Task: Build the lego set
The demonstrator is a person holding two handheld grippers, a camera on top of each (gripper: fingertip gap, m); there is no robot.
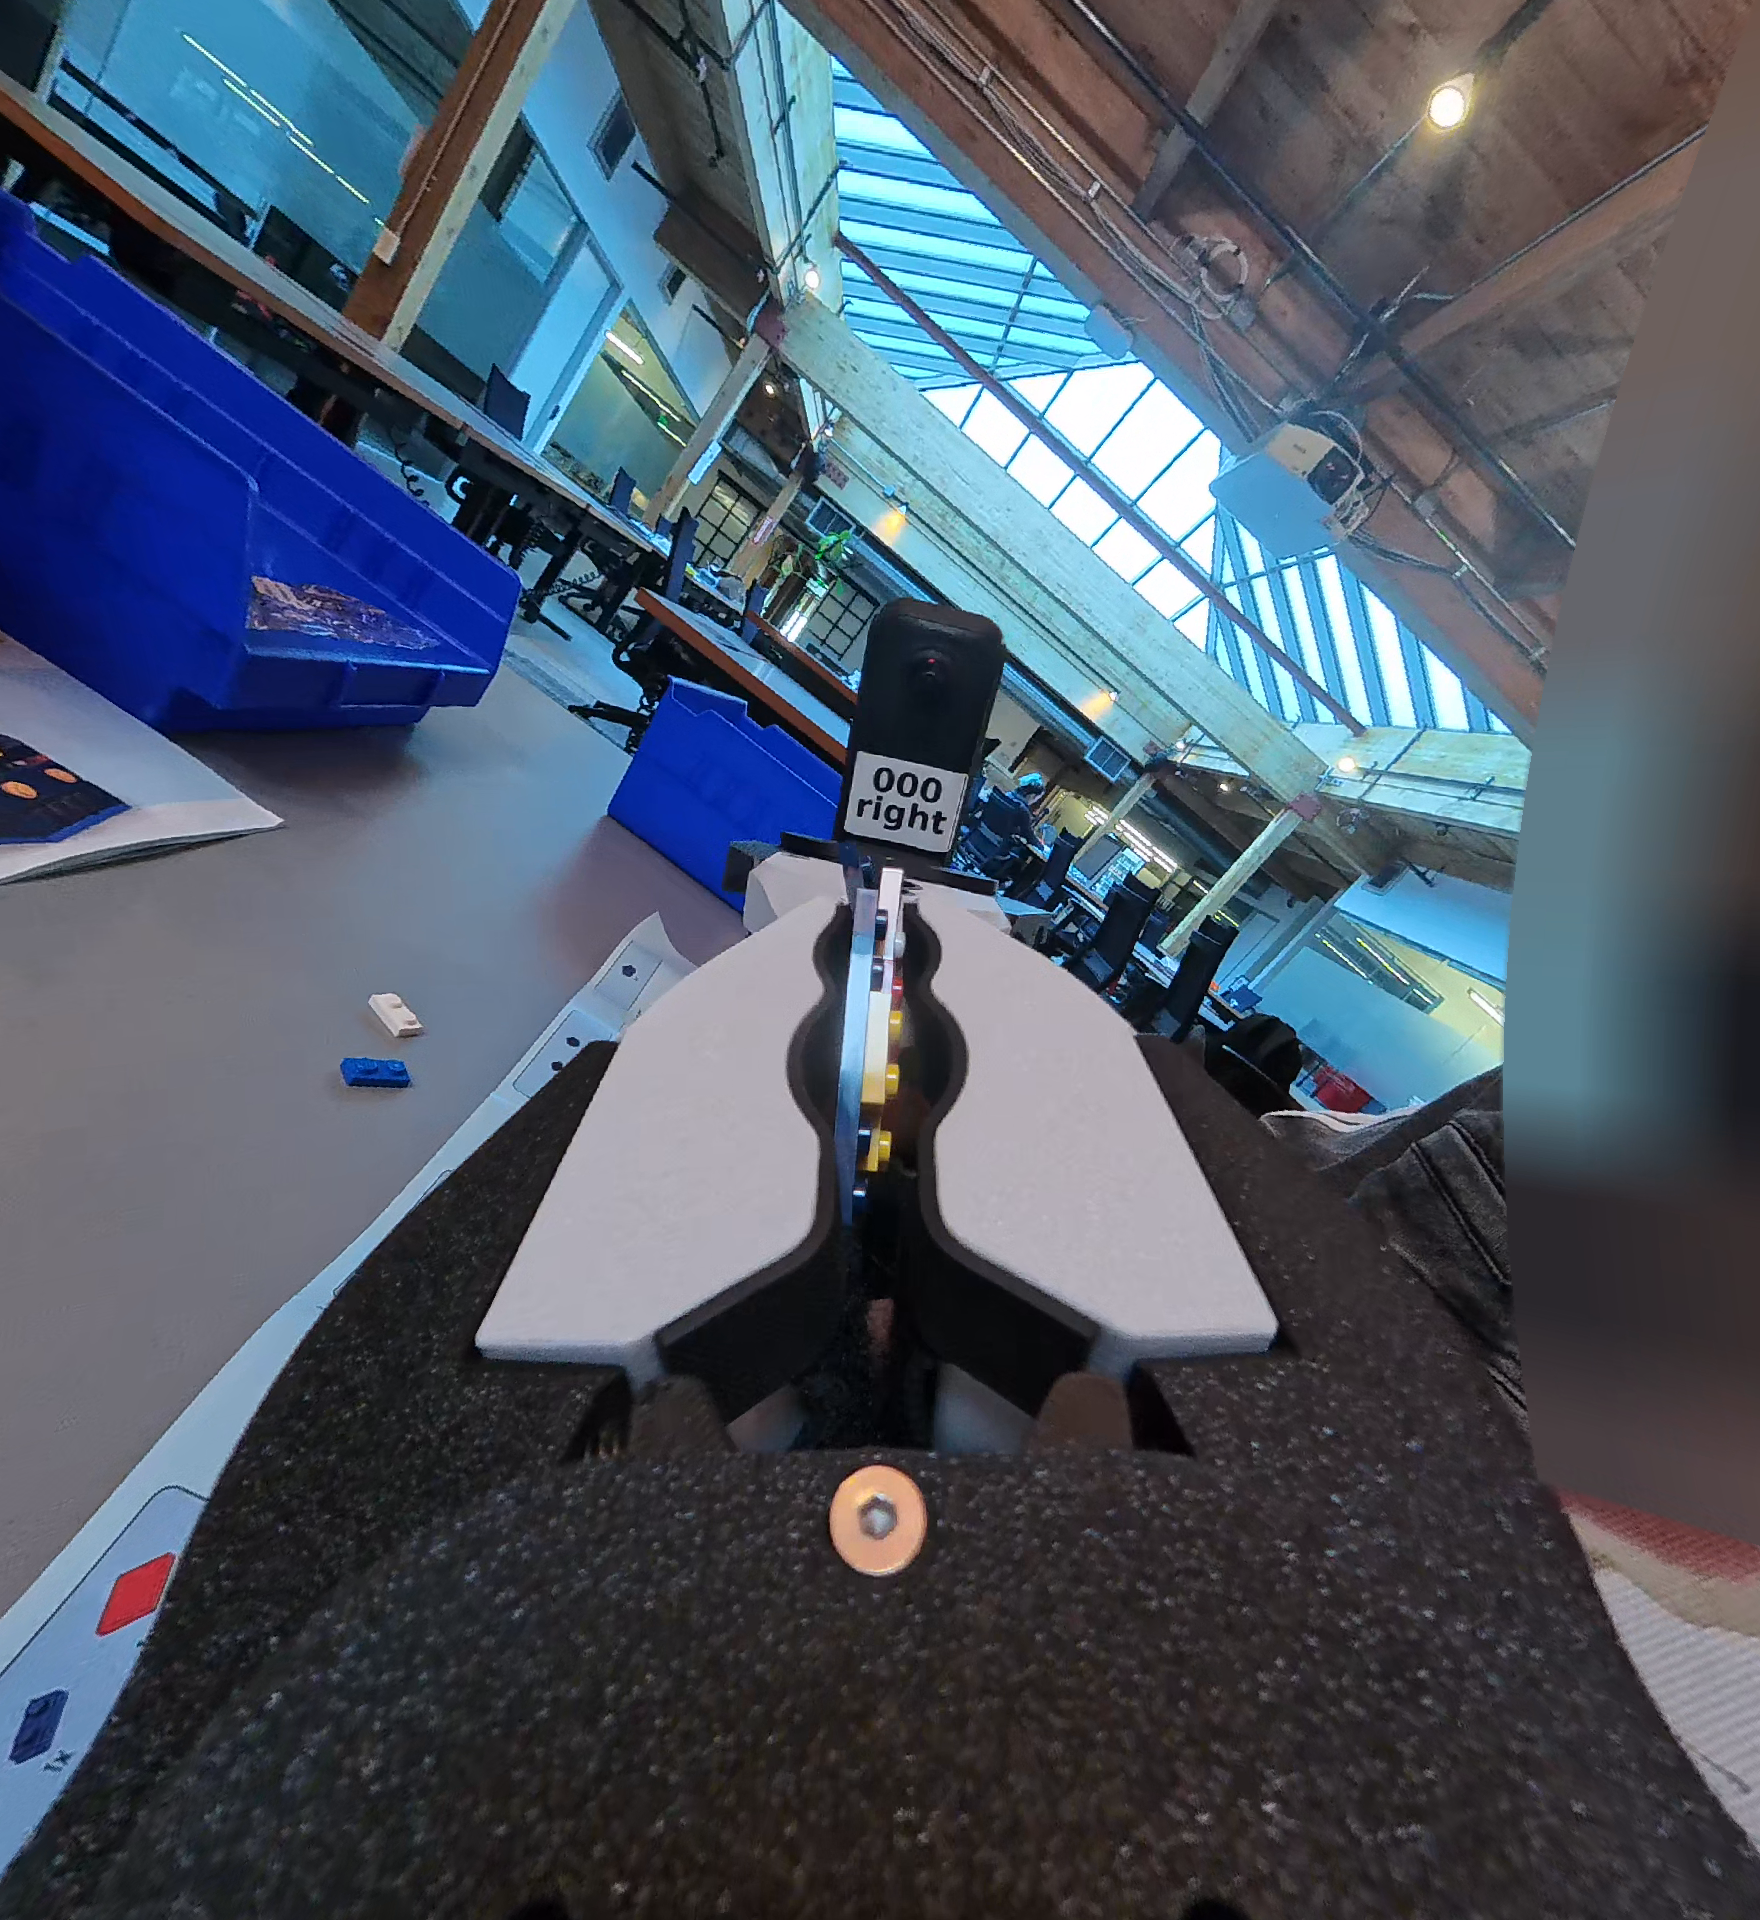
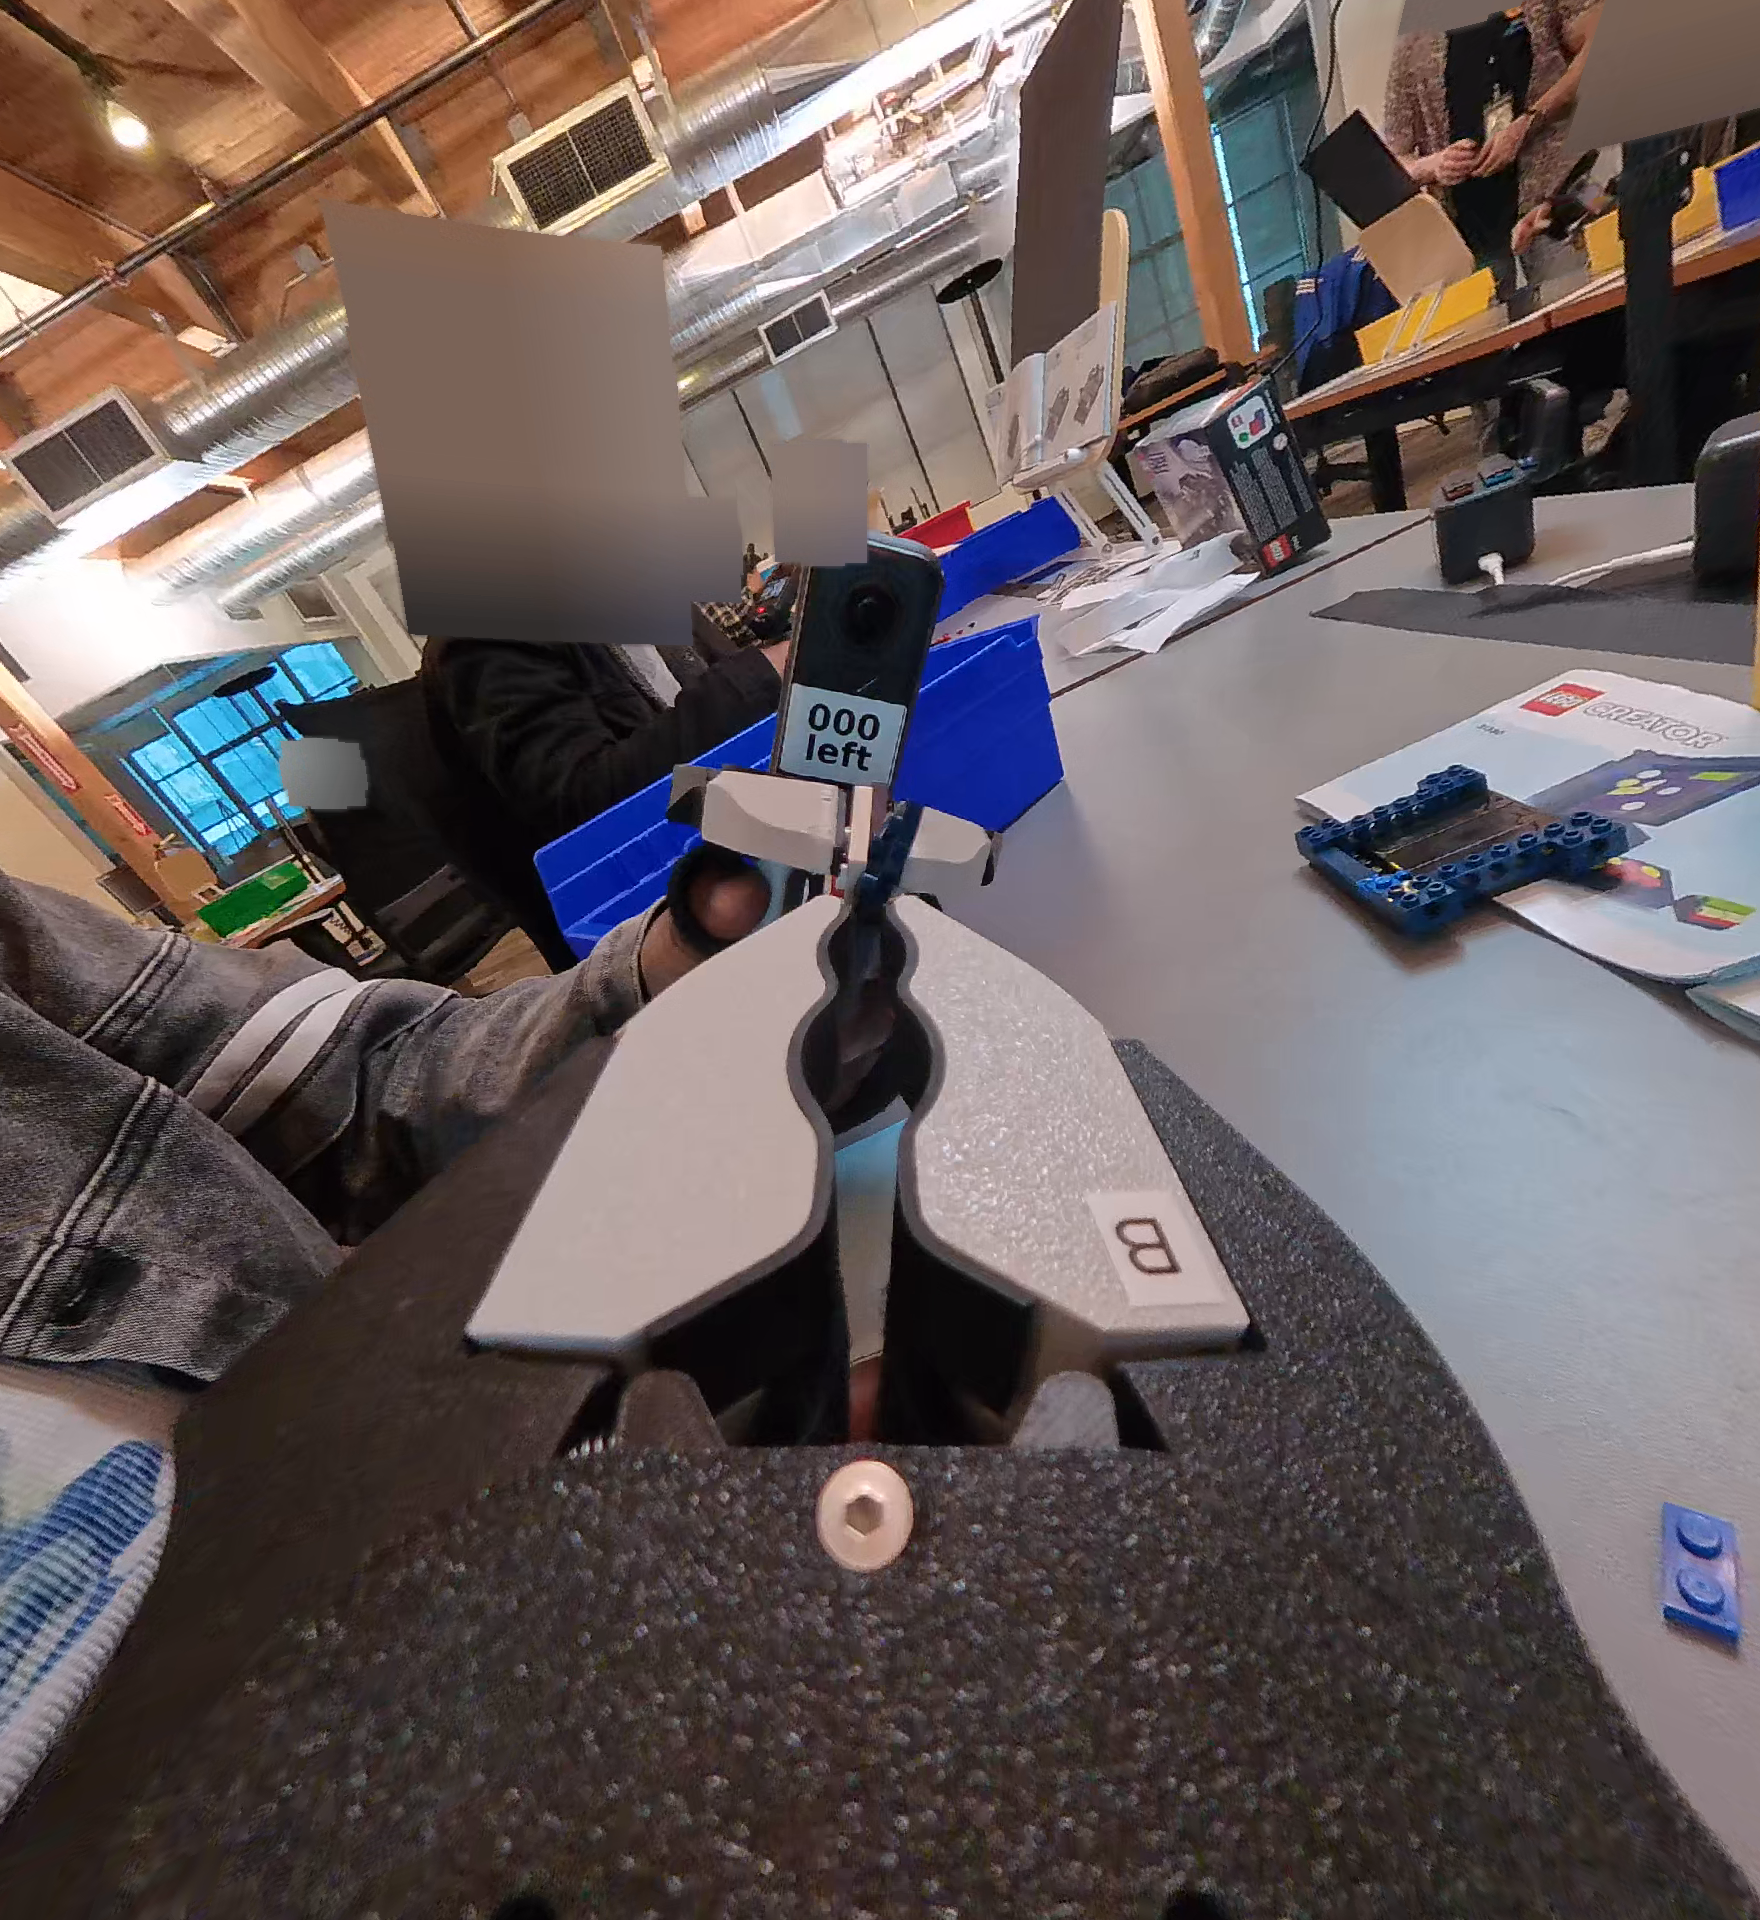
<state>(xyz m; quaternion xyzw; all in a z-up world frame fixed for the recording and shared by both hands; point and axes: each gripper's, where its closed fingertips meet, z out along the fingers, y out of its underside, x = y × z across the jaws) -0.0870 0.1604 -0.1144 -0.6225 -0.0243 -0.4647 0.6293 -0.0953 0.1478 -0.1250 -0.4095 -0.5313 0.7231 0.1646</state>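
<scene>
Left gripper (image 1: 871, 914): your fingers are clenched on a flat brick assembly (image 1: 868, 1049), a pale grey plate on edge with yellow, red and white studded pieces on its right face.
Assembly axis: long axis runs along the fingers, near to far; its far end pokes out past the fingertips.
Right gripper (image 2: 860, 920): your fingers pinch a small dark blue brick piece (image 2: 881, 868), which sticks out at the fingertips.
Key relation: the two grippers face each other tip to tip; the dark blue piece sits right at the far end of the assembly. Whether they touch, cannot tell.
Loose parts: a cream plate (image 1: 395, 1014) and a blue two-stud plate (image 1: 375, 1072) lie on the grey table (image 1: 180, 1039), left of the left gripper.
Containers: large blue plastic bin (image 1: 128, 499), far left, holds a printed sheet (image 1: 336, 613); smaller blue bin (image 1: 720, 779), contents hidden.
Other: dark blue brick frame (image 2: 1458, 842) on an open instruction booklet (image 2: 1686, 914), far right.
</scene>
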